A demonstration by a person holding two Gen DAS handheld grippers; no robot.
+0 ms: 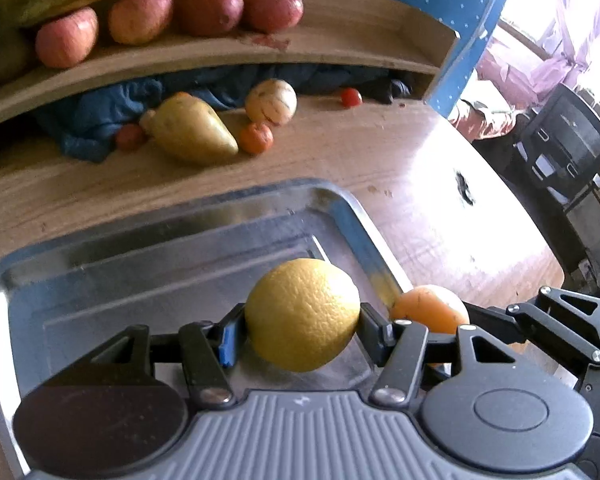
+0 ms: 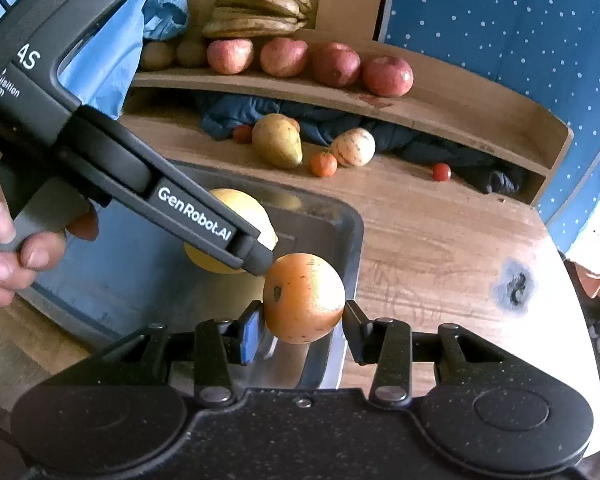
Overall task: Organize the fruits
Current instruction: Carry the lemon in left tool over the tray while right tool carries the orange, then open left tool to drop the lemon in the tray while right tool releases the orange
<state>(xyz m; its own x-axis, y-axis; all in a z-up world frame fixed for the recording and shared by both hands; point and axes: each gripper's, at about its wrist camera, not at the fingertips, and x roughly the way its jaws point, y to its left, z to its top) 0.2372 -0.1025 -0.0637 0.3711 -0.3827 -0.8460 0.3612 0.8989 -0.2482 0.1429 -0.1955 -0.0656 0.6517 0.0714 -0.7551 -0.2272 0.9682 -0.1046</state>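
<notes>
My left gripper (image 1: pixel 302 330) is shut on a large yellow citrus fruit (image 1: pixel 302 314), held just above the steel tray (image 1: pixel 100 256). My right gripper (image 2: pixel 304 322) is shut on a smaller orange fruit (image 2: pixel 305 298), hanging over the tray's right rim (image 2: pixel 352 240). In the right wrist view the left gripper's body (image 2: pixel 100 152) reaches in from the left in a person's hand (image 2: pixel 8 248), and the yellow fruit (image 2: pixel 256 212) shows partly behind it. The orange fruit (image 1: pixel 430 308) also appears at the right of the left wrist view.
On the wooden table (image 1: pixel 380 168) behind the tray lie a yellow-green mango (image 1: pixel 192 130), a striped pale melon (image 1: pixel 271 101), a small orange fruit (image 1: pixel 256 138) and small red fruits (image 1: pixel 351 97). The shelf (image 2: pixel 440 116) above carries several red apples (image 2: pixel 388 76) and bananas (image 2: pixel 260 8). Blue cloth (image 2: pixel 260 110) lies under it.
</notes>
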